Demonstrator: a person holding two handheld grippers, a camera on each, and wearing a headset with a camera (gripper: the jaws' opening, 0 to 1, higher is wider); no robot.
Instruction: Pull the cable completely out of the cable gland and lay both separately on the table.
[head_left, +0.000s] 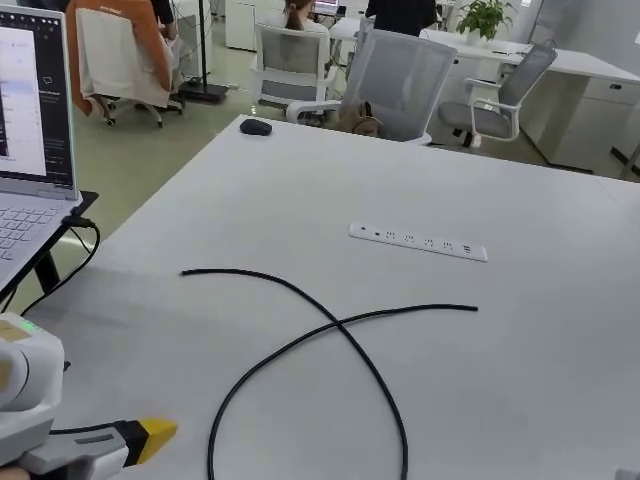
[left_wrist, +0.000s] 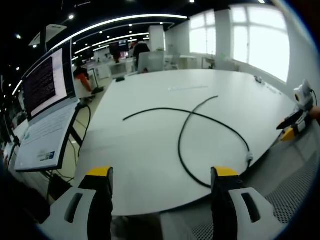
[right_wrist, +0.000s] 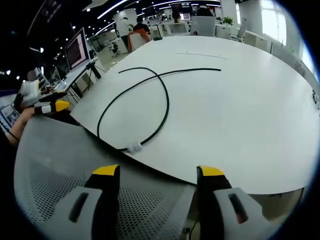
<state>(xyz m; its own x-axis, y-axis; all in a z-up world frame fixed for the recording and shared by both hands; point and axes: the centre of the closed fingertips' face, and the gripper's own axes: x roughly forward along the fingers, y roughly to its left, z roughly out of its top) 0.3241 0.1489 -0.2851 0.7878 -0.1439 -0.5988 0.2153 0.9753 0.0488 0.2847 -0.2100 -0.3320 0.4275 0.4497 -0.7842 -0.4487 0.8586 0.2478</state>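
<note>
A long black cable lies on the white table in a loop that crosses itself. A small white cable gland sits on the cable at the near edge of the table, also in the left gripper view as the gland. My left gripper is open and holds nothing, off the table's near left corner; its yellow tip shows at the bottom left of the head view. My right gripper is open too, hanging short of the table edge, a little back from the gland.
An open laptop stands on a stand at the left. A white power strip and a dark mouse lie further back on the table. A grey mesh chair back sits below the near table edge. Office chairs and people fill the background.
</note>
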